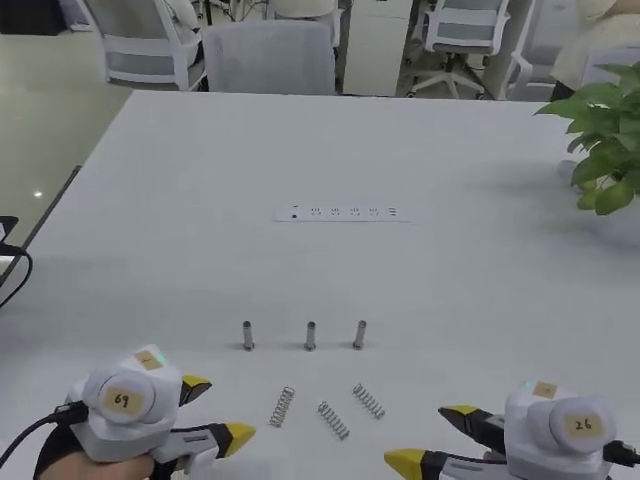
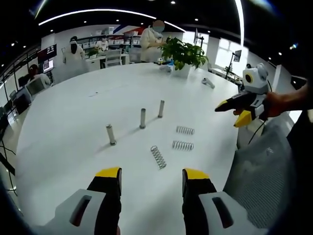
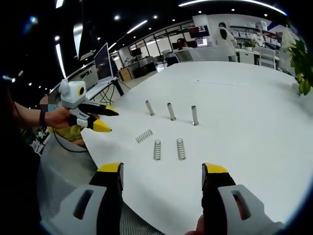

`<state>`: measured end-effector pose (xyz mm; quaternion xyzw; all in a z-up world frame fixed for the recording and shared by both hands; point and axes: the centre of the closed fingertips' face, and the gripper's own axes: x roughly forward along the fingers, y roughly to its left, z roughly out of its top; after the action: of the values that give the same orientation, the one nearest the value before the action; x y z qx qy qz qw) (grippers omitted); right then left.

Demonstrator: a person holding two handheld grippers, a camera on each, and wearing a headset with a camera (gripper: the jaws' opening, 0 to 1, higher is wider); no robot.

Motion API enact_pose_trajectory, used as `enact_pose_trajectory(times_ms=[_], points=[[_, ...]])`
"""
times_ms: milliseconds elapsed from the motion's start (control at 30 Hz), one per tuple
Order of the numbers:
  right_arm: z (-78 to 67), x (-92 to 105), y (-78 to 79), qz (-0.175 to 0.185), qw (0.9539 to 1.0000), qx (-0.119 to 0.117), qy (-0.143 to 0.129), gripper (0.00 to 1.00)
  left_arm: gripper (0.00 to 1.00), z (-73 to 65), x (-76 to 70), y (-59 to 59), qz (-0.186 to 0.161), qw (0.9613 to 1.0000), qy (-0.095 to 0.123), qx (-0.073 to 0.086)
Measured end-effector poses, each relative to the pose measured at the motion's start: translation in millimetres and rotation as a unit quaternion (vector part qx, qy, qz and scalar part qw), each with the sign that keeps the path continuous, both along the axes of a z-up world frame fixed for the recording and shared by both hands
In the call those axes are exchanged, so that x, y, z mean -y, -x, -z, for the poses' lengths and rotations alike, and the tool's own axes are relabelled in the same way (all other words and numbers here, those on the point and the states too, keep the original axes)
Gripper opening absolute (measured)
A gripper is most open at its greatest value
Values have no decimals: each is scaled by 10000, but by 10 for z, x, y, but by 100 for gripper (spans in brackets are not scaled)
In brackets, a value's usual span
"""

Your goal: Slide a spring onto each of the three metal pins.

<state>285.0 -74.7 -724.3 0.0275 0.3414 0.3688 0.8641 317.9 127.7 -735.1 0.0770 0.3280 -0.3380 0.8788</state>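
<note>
Springs (image 1: 333, 420) lie loose; left gripper view adds people (image 2: 151, 46).

My left gripper (image 1: 220, 408), white and grey plastic with yellow-tipped black jaws, sits in the lower left of the head view, jaws spread wide and aimed right. My matching right gripper (image 1: 428, 436) sits lower right, jaws apart, aimed left.

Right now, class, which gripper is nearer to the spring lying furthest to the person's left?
Left. The left gripper is just left of that spring, not touching it. The right gripper is farther away on its right, beyond the middle spring and the right spring.
</note>
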Motion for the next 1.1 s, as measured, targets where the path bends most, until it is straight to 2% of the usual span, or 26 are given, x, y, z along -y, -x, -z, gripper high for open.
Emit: enact_pose_trajectory(times_ms=[700, 1100], points=[[20, 61, 55, 78, 10000, -41, -29, 63, 39, 272, 251, -114, 132, 9994, -70, -315], [39, 84, 46, 102, 9999, -66, -48, 63, 34, 363, 352, -202, 141, 9989, -127, -423]])
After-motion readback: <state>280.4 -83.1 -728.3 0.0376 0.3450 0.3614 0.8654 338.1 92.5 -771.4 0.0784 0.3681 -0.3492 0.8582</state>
